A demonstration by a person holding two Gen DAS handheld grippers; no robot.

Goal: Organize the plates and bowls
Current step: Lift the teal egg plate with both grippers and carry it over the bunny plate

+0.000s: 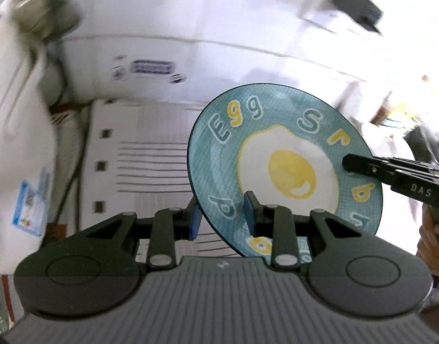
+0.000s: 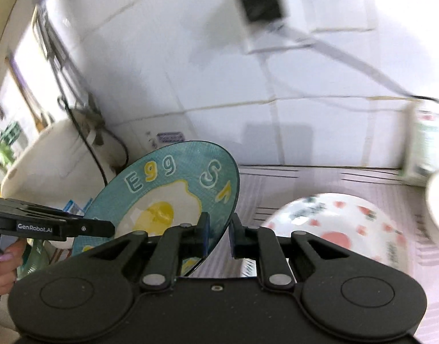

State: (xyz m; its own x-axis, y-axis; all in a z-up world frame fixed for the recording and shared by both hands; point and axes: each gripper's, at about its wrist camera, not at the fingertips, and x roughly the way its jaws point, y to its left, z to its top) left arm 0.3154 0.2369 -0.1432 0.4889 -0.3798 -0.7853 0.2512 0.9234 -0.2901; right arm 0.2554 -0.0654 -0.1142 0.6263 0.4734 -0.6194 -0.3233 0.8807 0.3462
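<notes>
Left wrist | both claws, left claw (image 1: 223,217) and right claw (image 2: 218,236), pinching egg plate (image 1: 285,157)

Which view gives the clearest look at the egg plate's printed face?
The left wrist view: the egg plate faces the camera almost fully, with the fried egg and most lettering readable. The right wrist view shows the same plate at a slant, its lower part hidden behind the tool body, so only "Egg" and a few letters show.

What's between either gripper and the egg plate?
Nothing. The egg plate is lifted and tilted, its rim between the left gripper's fingers; the right gripper pinches the opposite rim.
</notes>
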